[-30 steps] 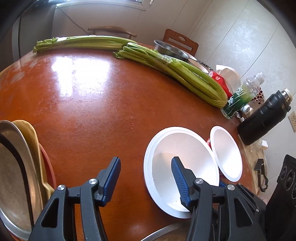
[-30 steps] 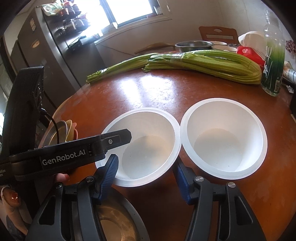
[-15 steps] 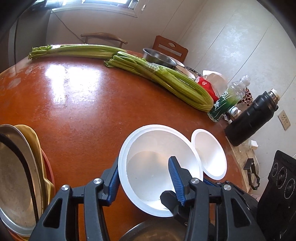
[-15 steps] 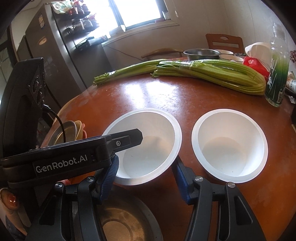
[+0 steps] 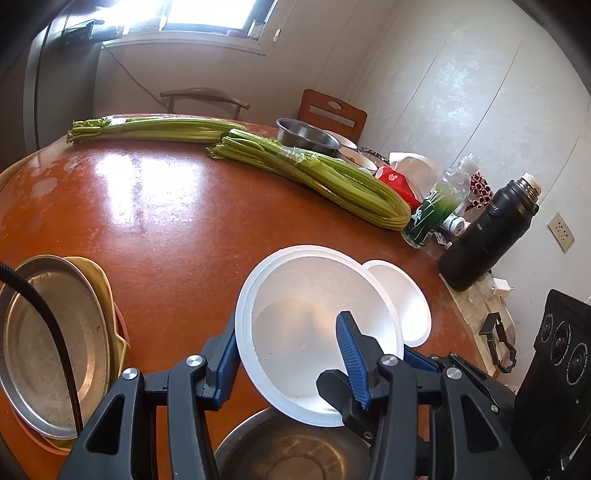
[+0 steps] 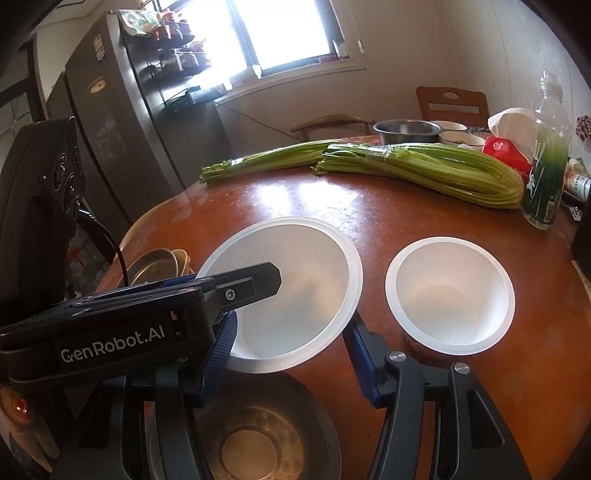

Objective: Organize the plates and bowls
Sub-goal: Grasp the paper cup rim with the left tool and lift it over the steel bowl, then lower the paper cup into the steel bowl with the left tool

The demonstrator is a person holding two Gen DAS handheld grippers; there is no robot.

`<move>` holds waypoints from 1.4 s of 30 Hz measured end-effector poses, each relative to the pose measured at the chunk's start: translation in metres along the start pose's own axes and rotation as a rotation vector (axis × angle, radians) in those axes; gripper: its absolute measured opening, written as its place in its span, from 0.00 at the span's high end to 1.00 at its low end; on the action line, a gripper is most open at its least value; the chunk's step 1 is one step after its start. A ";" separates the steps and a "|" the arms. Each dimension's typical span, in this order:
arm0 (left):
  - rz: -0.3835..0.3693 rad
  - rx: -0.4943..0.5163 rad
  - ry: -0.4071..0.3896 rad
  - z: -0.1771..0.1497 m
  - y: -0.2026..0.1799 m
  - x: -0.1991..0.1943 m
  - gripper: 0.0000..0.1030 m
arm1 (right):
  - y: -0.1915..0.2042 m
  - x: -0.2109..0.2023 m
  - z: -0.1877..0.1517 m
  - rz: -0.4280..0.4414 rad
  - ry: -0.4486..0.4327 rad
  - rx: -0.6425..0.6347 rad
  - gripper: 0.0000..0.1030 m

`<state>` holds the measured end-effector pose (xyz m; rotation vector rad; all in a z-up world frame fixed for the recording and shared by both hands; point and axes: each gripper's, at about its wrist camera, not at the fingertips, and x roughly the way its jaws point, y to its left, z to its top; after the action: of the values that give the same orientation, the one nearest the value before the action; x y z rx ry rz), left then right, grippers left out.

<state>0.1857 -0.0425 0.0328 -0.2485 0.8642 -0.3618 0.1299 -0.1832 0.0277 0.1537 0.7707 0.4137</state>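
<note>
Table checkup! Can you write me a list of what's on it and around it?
Surface: round brown table, shiny with window glare.
Job's things: left white bowl beside right white bowl; near steel bowl; steel plate stacked on yellow plate.
Clutter: two celery bunches, green-labelled bottle, black flask, red tissue pack, far steel bowl.
Grippers: left gripper open, one finger inside the left white bowl; right gripper open, straddling that bowl's near side.
Cables: black cable crossing the steel plate.
Surroundings: fridge, window, wooden chair.

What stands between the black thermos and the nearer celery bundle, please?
A green-labelled clear plastic bottle stands between the black thermos and the nearer celery bundle; the left wrist view shows this best.
</note>
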 end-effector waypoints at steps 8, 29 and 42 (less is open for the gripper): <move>0.010 0.013 -0.036 -0.010 -0.007 -0.022 0.51 | 0.011 -0.017 -0.006 0.009 -0.026 -0.025 0.41; 0.062 0.031 -0.072 -0.059 -0.017 -0.056 0.51 | 0.027 -0.045 -0.048 0.055 -0.039 -0.062 0.41; 0.090 0.041 -0.011 -0.081 -0.022 -0.043 0.51 | 0.024 -0.045 -0.070 0.049 0.014 -0.067 0.41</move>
<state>0.0927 -0.0502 0.0198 -0.1734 0.8534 -0.2940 0.0446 -0.1816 0.0141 0.1072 0.7667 0.4874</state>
